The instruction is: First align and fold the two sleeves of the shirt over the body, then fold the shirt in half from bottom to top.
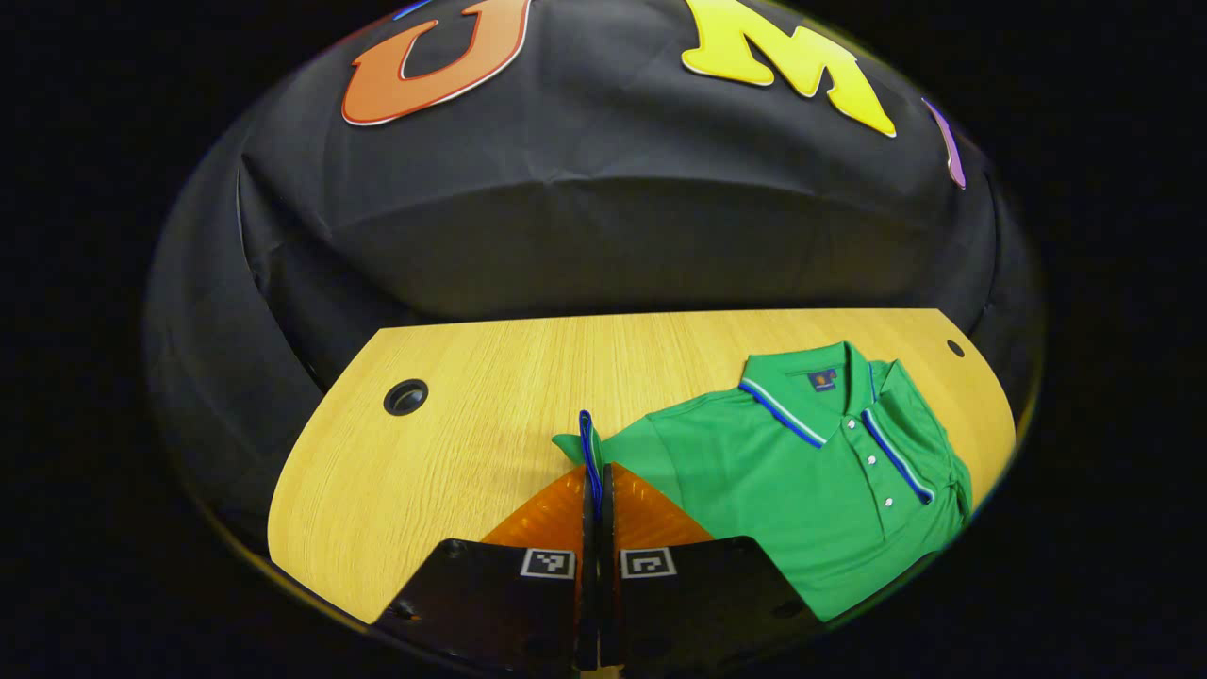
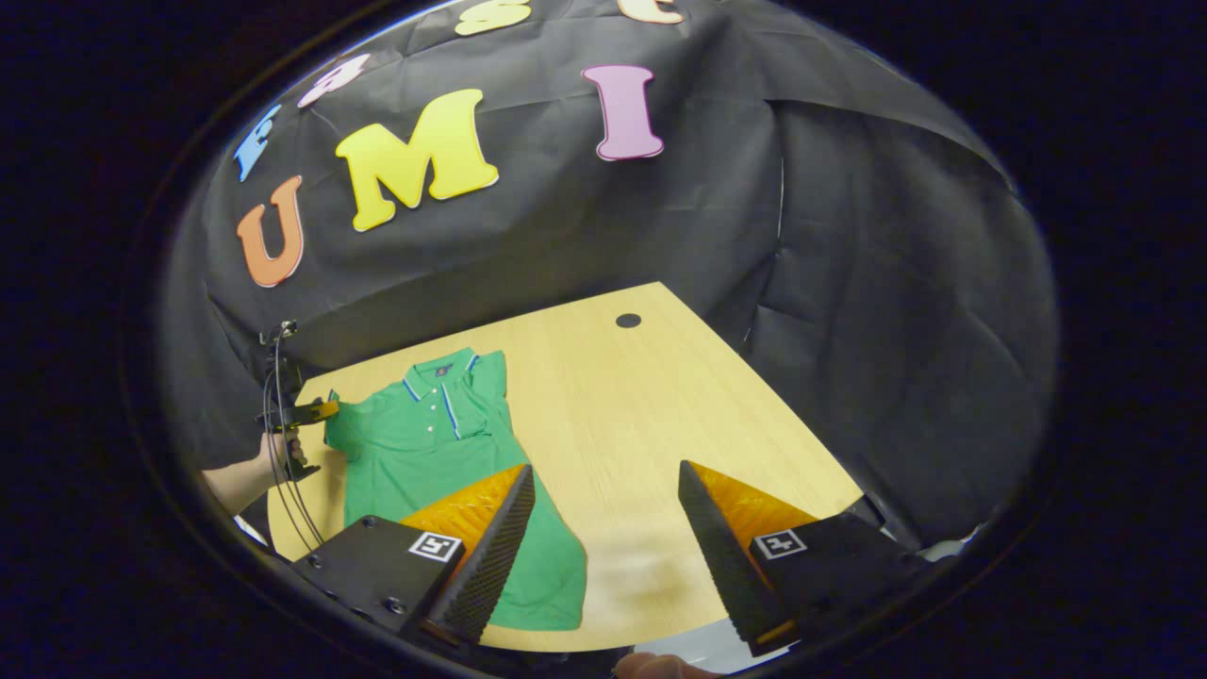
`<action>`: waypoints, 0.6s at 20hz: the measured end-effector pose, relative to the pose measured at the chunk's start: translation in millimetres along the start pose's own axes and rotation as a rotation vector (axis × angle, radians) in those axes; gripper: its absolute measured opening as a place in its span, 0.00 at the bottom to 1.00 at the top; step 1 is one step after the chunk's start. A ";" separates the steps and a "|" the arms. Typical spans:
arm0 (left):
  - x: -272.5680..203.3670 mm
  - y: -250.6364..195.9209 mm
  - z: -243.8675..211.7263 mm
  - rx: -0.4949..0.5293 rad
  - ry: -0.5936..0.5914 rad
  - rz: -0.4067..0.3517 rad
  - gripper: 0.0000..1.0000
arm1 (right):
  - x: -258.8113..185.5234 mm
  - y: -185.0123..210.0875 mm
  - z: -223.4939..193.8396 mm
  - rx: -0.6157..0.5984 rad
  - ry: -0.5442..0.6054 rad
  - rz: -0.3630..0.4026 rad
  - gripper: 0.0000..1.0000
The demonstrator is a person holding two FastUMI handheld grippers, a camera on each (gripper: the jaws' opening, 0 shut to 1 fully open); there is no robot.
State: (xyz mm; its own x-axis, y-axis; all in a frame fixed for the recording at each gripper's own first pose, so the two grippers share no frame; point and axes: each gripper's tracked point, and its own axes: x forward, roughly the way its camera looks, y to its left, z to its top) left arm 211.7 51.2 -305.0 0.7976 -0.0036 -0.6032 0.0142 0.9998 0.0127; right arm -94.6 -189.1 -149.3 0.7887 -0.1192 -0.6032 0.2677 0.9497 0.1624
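Note:
A green polo shirt point(image 1: 811, 471) with blue-and-white trim lies face up on the wooden table point(image 1: 453, 453), collar toward the wall. My left gripper point(image 1: 596, 476) is shut on the cuff of its near sleeve point(image 1: 577, 443), whose blue edge sticks up between the fingers. In the right gripper view the shirt point(image 2: 424, 443) lies at the left, the other sleeve point(image 2: 483, 396) lying folded over the chest. A hand point(image 2: 250, 476) holds the left gripper point(image 2: 316, 412) at the shirt's left shoulder. My right gripper point(image 2: 605, 469) stands open above the table, just right of the shirt's lower half, with nothing between its fingers.
The table has a round cable hole at the far left point(image 1: 405, 397) and another at the far right point(image 1: 955, 348), the latter also in the right gripper view point(image 2: 628, 321). Black cloth walls close in the table's back and sides. Bare tabletop point(image 2: 660, 405) stretches right of the shirt.

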 end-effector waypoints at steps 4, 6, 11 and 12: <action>-11.5 -29.8 19.9 0.027 -0.020 -0.027 0.04 | -7.0 -12.2 2.4 0.034 -0.028 0.008 0.96; -16.4 -50.5 29.2 0.041 -0.031 -0.046 0.04 | -9.6 -19.7 1.6 0.050 -0.039 0.007 0.94; -20.5 -102.2 33.4 0.097 -0.004 -0.058 0.04 | -11.6 -34.8 -3.9 0.106 -0.044 0.005 0.98; -19.5 -114.9 31.7 0.105 -0.002 -0.062 0.04 | -11.7 -37.5 -6.2 0.117 -0.042 0.004 0.99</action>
State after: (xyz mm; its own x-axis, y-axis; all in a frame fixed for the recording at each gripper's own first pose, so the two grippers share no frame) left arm 213.7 -64.2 -269.4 0.7943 -0.0655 -0.6040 0.1265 0.9902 0.0590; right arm -117.2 -221.6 -153.2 0.8119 -0.1301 -0.5692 0.3253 0.9103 0.2560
